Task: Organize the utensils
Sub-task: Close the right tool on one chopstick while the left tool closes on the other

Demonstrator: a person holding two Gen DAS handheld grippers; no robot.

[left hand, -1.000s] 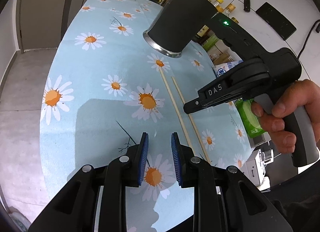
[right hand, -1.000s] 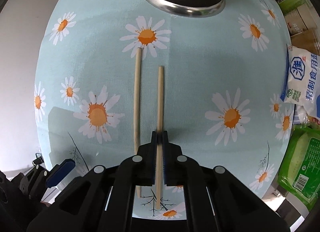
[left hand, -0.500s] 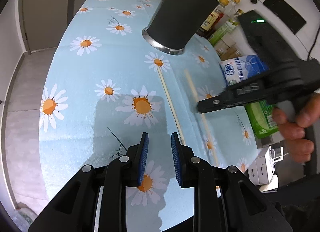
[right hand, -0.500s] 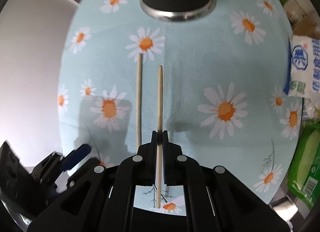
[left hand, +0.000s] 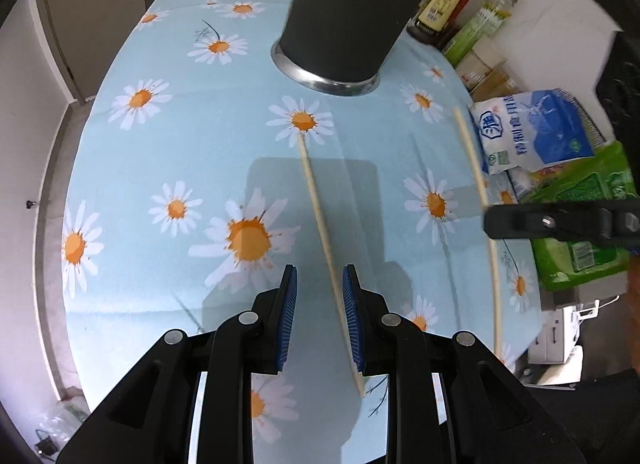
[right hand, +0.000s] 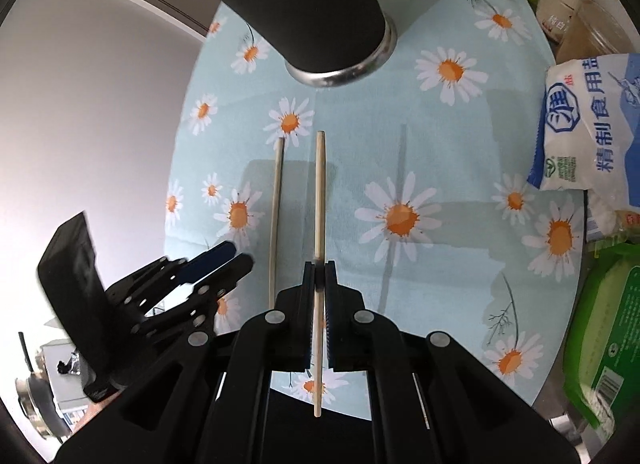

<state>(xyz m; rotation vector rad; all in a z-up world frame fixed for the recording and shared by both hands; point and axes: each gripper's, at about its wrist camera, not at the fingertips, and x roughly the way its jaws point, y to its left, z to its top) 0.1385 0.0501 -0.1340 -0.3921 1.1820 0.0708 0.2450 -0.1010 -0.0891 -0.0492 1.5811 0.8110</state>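
- Since the earlier frames, one chopstick (right hand: 319, 200) has gone from lying on the tablecloth (left hand: 168, 152) to hanging clear of it, with its shadow thrown off to the right; the other chopstick (left hand: 320, 216) lies where it did.
- Left side: the left gripper (left hand: 319, 284) has shifted across so that its blue pads (left hand: 289, 304) now straddle the near end of the lying chopstick. Fingers stand apart, with a gap each side of the stick; nothing is grasped.
- Centre: the lying chopstick rests flat on the cloth, its far tip near a daisy, short of the black holder (left hand: 352, 12). The holder stands upright on its metal base; its mouth is out of view in both pictures, so its contents cannot be told.
- Right of centre: the right gripper (right hand: 319, 264) is clenched on the lifted chopstick, gripping it low on its length, the long end pointing toward the holder.
- Far right: a salt bag (right hand: 592, 124) and a green packet (right hand: 608, 328) sit at the table edge, apart from the work.
- Progress, as judged: early to middle. One chopstick is lifted but not yet in the holder; the second is bracketed but not gripped. Both remain to be placed.
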